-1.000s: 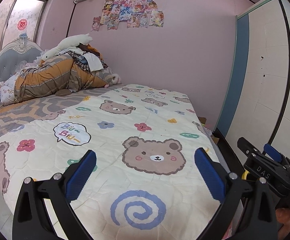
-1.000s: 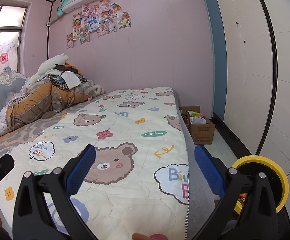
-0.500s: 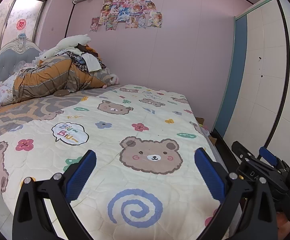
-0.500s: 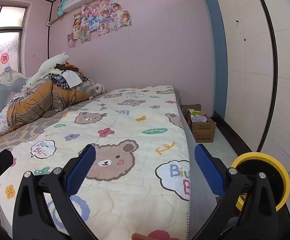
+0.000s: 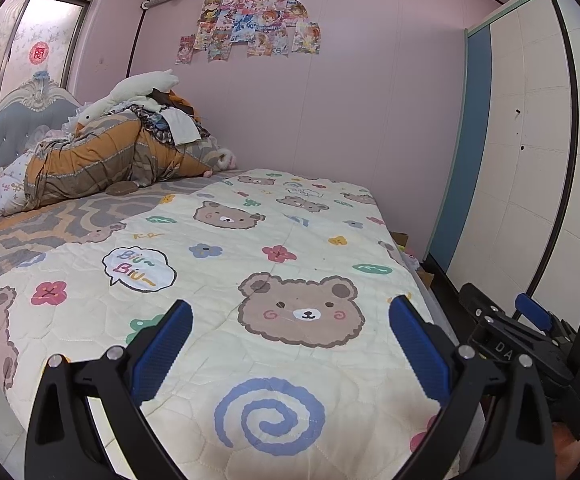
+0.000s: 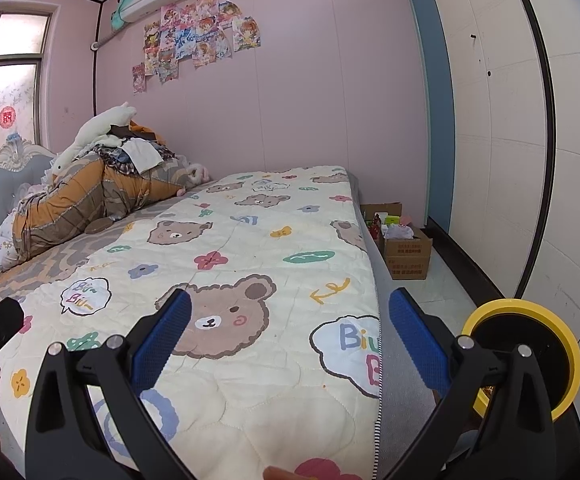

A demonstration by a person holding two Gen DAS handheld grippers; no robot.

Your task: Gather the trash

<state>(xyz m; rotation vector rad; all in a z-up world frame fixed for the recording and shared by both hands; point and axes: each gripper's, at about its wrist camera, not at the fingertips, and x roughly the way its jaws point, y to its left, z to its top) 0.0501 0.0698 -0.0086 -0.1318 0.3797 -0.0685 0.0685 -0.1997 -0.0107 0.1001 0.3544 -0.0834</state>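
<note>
Left gripper (image 5: 290, 336): lowest in the left wrist view, blue pads spread wide with nothing between them, held above the foot of the bed.
Right gripper (image 6: 290, 336): low centre of the right wrist view, likewise spread and empty, over the bed's right edge; it also shows at the right rim of the left wrist view.
Bin (image 6: 530, 360): lower right of the right wrist view, on the floor just beside the bed, a round black container with a yellow rim; something orange shows low inside, too small to name.
Bed (image 5: 250, 248): fills the middle of both views under a bear-print quilt; I see no loose litter on the quilt.
Cardboard box (image 6: 406, 252): right of centre in the right wrist view, on the floor beside the bed near the far wall, open, holding crumpled white material and coloured packets. This looks like the likeliest trash.
Bedding pile (image 5: 110, 156): upper left, far end of the bed against the headboard, a rolled quilt with clothes and a white plush on top.
Step in hand: my judgement is searching, with nothing picked up yet.
Next move: probably bring a gripper down toward the floor beside the bed, pinch one piece, then carry it to the bin.
</note>
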